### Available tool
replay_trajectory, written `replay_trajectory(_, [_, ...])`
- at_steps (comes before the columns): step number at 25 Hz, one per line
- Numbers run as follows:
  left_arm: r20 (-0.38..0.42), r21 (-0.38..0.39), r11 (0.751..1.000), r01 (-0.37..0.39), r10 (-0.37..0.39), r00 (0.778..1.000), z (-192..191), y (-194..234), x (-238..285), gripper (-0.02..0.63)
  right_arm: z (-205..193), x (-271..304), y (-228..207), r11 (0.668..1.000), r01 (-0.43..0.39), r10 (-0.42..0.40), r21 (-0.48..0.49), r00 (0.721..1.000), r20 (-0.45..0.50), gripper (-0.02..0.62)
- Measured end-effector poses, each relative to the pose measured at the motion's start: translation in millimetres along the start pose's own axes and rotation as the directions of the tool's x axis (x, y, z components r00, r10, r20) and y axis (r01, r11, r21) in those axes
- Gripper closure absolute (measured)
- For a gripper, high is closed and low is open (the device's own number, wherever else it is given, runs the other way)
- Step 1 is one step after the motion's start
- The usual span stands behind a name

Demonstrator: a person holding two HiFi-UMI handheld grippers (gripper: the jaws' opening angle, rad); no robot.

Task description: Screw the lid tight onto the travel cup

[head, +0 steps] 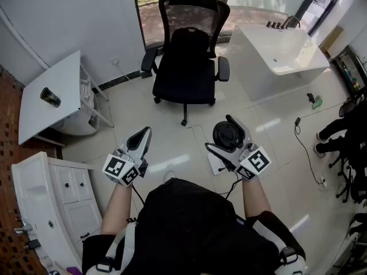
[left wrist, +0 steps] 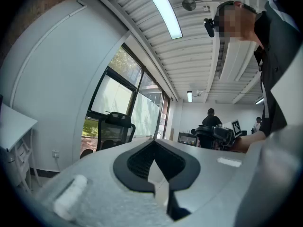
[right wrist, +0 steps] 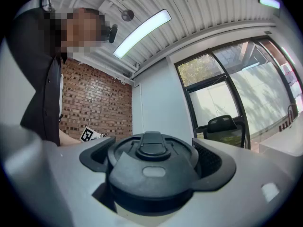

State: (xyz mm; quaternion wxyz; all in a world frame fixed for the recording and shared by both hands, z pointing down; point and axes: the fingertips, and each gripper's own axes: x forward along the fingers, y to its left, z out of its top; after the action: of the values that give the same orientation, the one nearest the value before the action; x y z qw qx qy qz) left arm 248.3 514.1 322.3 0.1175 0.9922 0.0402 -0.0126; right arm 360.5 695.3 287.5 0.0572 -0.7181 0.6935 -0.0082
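**Holding the lid, with the cup well apart**

The right hand-held gripper (head: pixel 218 133) has its jaws spread wide around the black lid (right wrist: pixel 151 167), with the pads pressing its rim on either side. The left hand-held gripper (head: pixel 145 133) is closed tight with nothing in it. A dark cup (head: pixel 50 97), likely the travel cup, stands on the white desk (head: pixel 63 79) at the far left, well apart from both grippers. To do this step well, I judge the lid should come down level over the cup's mouth. The left gripper should open and steady the cup's body before any turning, or the threads may cross. The cup's mouth looks open, but it is too small to tell whether anything is inside.
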Motion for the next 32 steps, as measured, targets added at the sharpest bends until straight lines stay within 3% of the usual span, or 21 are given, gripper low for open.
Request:
replay_trajectory(6, [-0.039,0.025,1.000,-0.008,0.009,0.999,0,-18,-9,0.604,5,0,5,0.998,-0.057,0.057,0.003,0.998,0.010,0.094])
replay_trajectory(12, [0.009,-0.036,0.996,-0.081,0.082,0.997,12,-27,-45,0.604,3,5,25,0.986,-0.165,0.165,0.010,0.986,0.031,0.094])
replay_trajectory(16, [-0.021,0.000,0.994,-0.109,0.109,0.994,1,-35,-61,0.603,-14,11,35,0.978,-0.207,0.207,0.038,0.978,0.016,0.094])
replay_trajectory(21, [0.000,-0.020,0.983,-0.185,0.185,0.983,-1,-17,-81,0.604,-21,32,48,0.965,-0.250,0.250,0.075,0.968,0.013,0.094])
replay_trajectory(28, [0.048,-0.082,0.964,-0.252,0.257,0.965,7,29,-115,0.604,-11,83,85,0.938,-0.345,0.346,0.039,0.938,-0.014,0.094])
replay_trajectory(32, [0.083,-0.054,0.956,-0.288,0.292,0.953,26,59,-129,0.604,-7,115,89,0.932,-0.359,0.360,0.046,0.933,0.003,0.094])
